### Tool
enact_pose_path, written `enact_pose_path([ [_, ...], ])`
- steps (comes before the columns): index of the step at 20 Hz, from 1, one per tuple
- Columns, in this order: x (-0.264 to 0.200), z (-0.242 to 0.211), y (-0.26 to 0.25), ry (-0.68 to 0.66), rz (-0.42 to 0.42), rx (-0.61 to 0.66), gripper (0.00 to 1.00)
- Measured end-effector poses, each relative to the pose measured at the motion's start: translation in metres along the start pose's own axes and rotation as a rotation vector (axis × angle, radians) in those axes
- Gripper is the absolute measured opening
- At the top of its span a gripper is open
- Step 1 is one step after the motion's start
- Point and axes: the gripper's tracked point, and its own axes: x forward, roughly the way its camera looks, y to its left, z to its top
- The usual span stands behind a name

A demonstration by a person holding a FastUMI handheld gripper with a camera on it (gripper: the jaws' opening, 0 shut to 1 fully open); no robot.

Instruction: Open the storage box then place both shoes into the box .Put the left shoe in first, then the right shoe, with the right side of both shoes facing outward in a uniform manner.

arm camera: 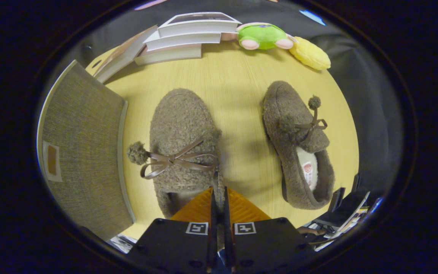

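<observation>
Lying flat — table: a pale wood top is carrying everything; both shoes are resting on it, well apart from each other.
Storage box: a grey woven-fabric box is standing just beside the nearer shoe; whether its lid is open or closed cannot be told from this angle.
Book stack: several books are sitting piled at the far side of the table, beyond the shoes.
Shoe at the fingers: a fuzzy brown slipper is lying toe away, between the box and the other shoe; its heel rim is reaching right to the fingertips. Which foot it fits I cannot tell for certain.
Second shoe: the matching slipper is lying on its side, its pale lining showing.
Plush toys: a green one and a yellow one are sitting at the far edge.
Gripper: its fingers are standing nearly together, a thin gap between them; they seem to be pinching the heel rim, though the contact itself is hidden.
Handling, judged: the slipper is looking light, soft and floppy, not slippery or fragile; the stiffer heel collar is seeming the best hold.
</observation>
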Motion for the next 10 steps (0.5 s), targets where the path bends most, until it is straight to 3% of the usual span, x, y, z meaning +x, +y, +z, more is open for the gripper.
enact_pose_path([
  [2,-0.002,-0.002,0.001,0.002,-0.026,0.015,0.11],
  [3,-0.006,-0.007,0.004,0.02,-0.018,0.019,0.06],
  [10,-0.034,-0.002,0.006,-0.036,-0.032,0.115,0.06],
])
